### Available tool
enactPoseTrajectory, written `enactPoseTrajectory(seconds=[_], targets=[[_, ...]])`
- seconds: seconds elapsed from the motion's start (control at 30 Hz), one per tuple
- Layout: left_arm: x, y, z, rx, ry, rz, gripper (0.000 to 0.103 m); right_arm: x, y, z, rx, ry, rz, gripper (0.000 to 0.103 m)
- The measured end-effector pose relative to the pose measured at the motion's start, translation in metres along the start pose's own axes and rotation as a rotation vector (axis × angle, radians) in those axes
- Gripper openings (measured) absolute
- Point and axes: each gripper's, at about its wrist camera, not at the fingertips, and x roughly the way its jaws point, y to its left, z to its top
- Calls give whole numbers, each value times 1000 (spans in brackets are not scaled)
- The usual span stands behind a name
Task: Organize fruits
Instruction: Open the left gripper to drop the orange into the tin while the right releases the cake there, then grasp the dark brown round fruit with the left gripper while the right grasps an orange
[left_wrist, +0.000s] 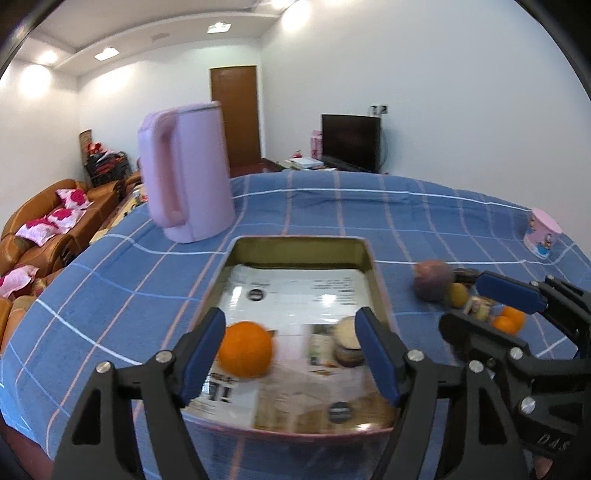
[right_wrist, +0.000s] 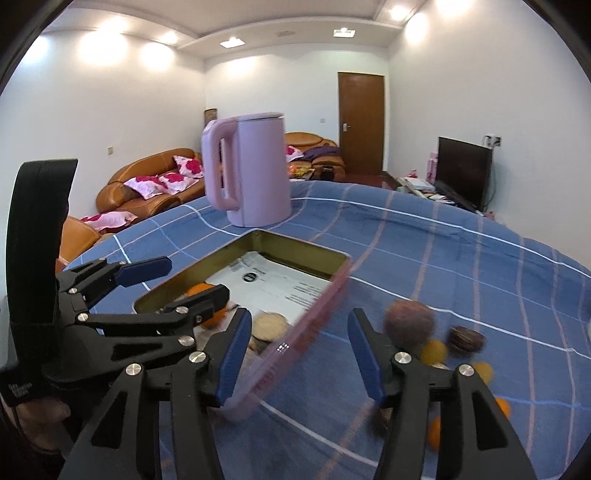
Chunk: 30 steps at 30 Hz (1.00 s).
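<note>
a: where's the fruit?
b: an orange (left_wrist: 244, 349) lies in the tin tray (left_wrist: 364, 254) on the table (left_wrist: 424, 218); more fruit (right_wrist: 408, 326) sits just right of it.
a: and the jaws?
b: left gripper (left_wrist: 291, 350) and right gripper (right_wrist: 297, 356) both spread, gripping nothing.

Both wrist views look down-forward, close over the table – left squarely; right obliquely; sharing the tin tray (left_wrist: 364, 254) (right_wrist: 295, 242).

a home living room: leather sofa (right_wrist: 147, 181), television (right_wrist: 463, 170), wooden door (right_wrist: 361, 122).
</note>
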Motion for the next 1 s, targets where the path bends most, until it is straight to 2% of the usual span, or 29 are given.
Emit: enactPoseTrajectory(seconds=[0.27,0.43,0.6,0.8,0.93,1.0], targets=[[-2,-46,1,54,10,-64,75,-53,-65,-24,72,-35,-206,57],[3,-73,-2,86,42,-106,75,-72,-99,-36,148,-35,-292,58],[9,-101,-5,137,68,-138,75,-73,-115,-47,193,-22,-330,58],[23,-126,-11,183,134,-196,75,-74,-117,-54,204,-25,-341,58],[32,-134,-14,185,185,-229,73,-70,-126,-56,239,-10,-349,58],[36,-137,-15,191,197,-228,69,-66,-128,-56,257,3,-345,58]])
